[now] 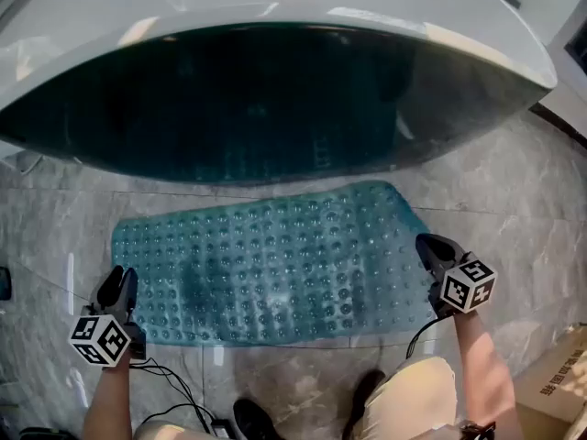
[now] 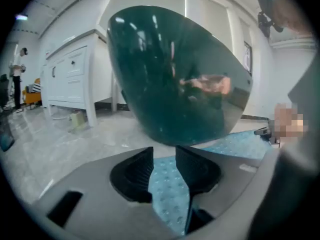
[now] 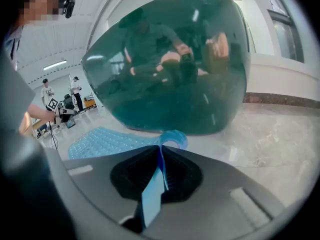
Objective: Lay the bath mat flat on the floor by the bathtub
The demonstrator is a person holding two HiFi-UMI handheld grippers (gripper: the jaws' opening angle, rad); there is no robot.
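The bath mat (image 1: 275, 264) is see-through blue with rows of little round bumps. It lies almost flat on the grey stone floor (image 1: 514, 191), right beside the big dark green bathtub (image 1: 275, 108). The right gripper (image 1: 433, 246) pinches the mat's right edge, which curls up a bit. The left gripper (image 1: 117, 287) is at the mat's left edge with its jaws apart, squeezing nothing.

Bright, even indoor light — glare streaks the white tub (image 1: 275, 26) rim and glossy floor (image 1: 514, 181). The 2 gripper views bulge like fisheyes, corners black — the tub's dark side mirrors the room.
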